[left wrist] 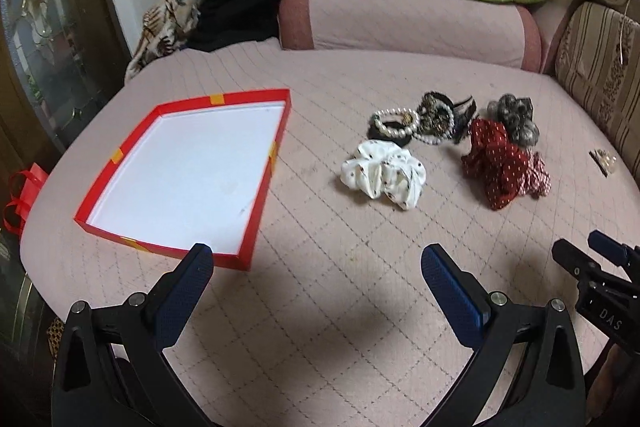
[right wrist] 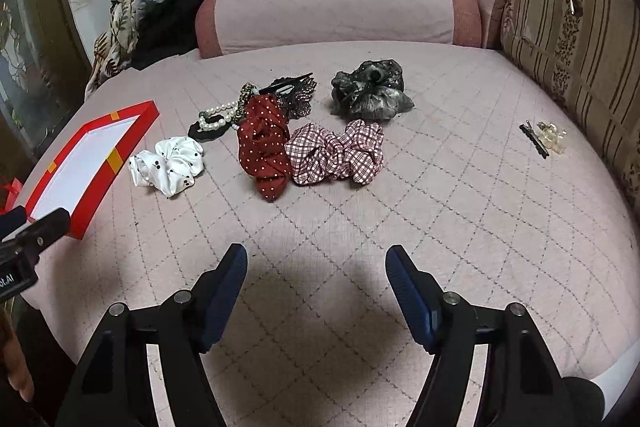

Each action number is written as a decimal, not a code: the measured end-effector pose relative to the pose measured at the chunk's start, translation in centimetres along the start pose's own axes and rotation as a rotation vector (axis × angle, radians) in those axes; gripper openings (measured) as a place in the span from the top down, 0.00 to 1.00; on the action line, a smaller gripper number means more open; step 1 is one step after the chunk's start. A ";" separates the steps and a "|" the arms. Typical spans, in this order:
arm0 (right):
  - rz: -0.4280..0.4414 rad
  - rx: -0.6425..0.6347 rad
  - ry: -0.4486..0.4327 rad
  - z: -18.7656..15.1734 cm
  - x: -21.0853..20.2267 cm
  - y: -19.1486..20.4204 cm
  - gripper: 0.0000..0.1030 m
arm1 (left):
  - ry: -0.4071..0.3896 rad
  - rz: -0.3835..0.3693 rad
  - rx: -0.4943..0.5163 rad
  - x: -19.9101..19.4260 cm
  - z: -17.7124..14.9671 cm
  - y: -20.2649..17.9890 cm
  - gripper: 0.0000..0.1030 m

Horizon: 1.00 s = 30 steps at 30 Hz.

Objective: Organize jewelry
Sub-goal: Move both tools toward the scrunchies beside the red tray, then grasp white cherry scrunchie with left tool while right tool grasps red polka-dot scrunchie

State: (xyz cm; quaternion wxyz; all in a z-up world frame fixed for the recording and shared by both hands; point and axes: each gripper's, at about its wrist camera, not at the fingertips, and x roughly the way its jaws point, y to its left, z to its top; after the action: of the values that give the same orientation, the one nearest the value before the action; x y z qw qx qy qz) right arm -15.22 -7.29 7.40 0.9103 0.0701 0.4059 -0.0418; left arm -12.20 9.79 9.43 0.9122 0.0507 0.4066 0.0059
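Both hand-held grippers (left wrist: 316, 259) (right wrist: 316, 259) agape, empty | scrunchies (right wrist: 264, 147) well ahead | red tray (left wrist: 120, 155) left

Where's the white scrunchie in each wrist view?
Left wrist: white scrunchie right of centre, right of the red tray.
Right wrist: white scrunchie left of centre, again right of the red tray.
Shared landmark: the dark red dotted scrunchie lies to its right in both.
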 end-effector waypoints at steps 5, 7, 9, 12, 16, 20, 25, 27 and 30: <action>0.007 -0.013 0.004 0.2 0.6 0.4 0.26 | 0.041 -0.027 0.020 1.0 -0.2 -0.5 0.00; 0.008 -0.022 0.006 0.5 0.8 0.5 0.26 | 0.064 -0.045 0.019 1.6 -0.2 -0.6 0.00; 0.006 -0.030 0.007 0.8 1.0 0.7 0.26 | 0.088 -0.062 0.014 2.2 -0.2 -0.6 0.00; 0.007 -0.043 0.008 1.2 1.3 0.8 0.26 | 0.108 -0.080 0.018 2.7 -0.2 -0.7 0.00; 0.009 -0.066 0.002 2.0 1.5 1.3 0.27 | 0.120 -0.122 0.025 3.2 0.7 -0.4 0.01; 0.036 -0.077 0.002 3.6 1.9 1.6 0.31 | 0.100 -0.160 0.007 3.4 3.0 0.6 0.01; 0.059 -0.073 -0.004 5.7 2.8 2.0 0.35 | 0.103 -0.194 -0.004 4.6 5.6 1.6 0.01; 0.062 -0.078 -0.003 6.4 3.2 2.3 0.37 | 0.109 -0.197 0.008 5.3 6.2 1.5 0.01; 0.068 -0.083 0.009 6.9 4.0 2.8 0.40 | 0.115 -0.200 0.033 6.1 6.6 0.9 0.01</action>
State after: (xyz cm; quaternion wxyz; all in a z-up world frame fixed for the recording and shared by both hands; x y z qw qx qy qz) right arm -7.10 -5.71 9.25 0.9114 0.0463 0.4088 0.0061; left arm -3.17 10.41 9.39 0.8825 0.0244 0.4612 -0.0887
